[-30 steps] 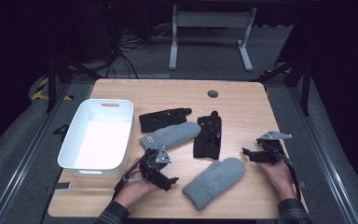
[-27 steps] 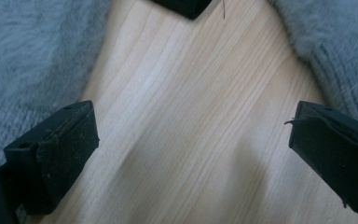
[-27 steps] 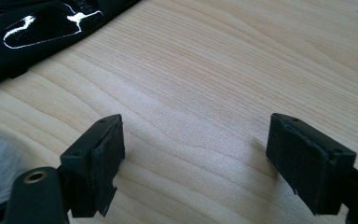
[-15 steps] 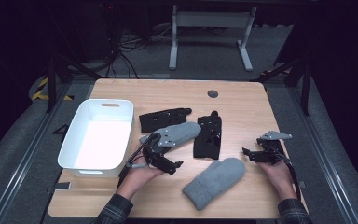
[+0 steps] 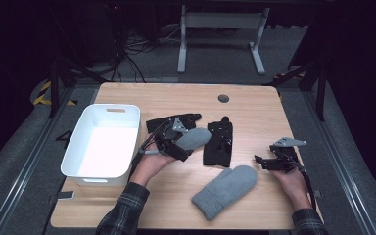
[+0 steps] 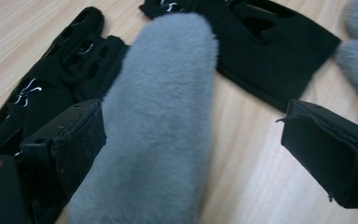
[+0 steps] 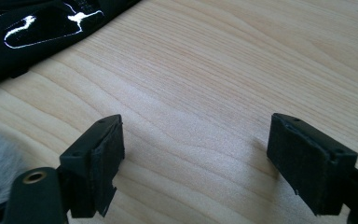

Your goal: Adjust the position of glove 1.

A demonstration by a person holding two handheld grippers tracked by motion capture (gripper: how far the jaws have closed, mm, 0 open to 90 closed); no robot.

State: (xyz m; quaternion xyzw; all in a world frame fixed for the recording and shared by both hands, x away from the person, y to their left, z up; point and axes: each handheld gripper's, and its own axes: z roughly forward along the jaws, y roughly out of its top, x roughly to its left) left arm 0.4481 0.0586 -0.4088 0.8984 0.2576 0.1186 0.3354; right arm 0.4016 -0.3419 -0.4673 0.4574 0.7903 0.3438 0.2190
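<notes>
- Grey mitten [image 6: 161, 126] lay on the surface just right of the white bin [image 5: 103, 147], partly over a black glove [image 5: 169, 122].
- Looked soft, light, floppy, so prob. best pinched mid-body w/ a deep bite.
- Left gripper [image 6: 191, 154] fingers were spread wide either side of it, not squeezing.
- Right gripper [image 5: 269, 162], well right of bin: fingers open, holding nothing.

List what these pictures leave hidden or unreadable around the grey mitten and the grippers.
- Grey mitten: cuff end cut off by the left gripper view's bottom edge.
- Black glove: white print blurred and cropped in the right gripper view.
- Left gripper: the high view is too small to show its jaws.
</notes>
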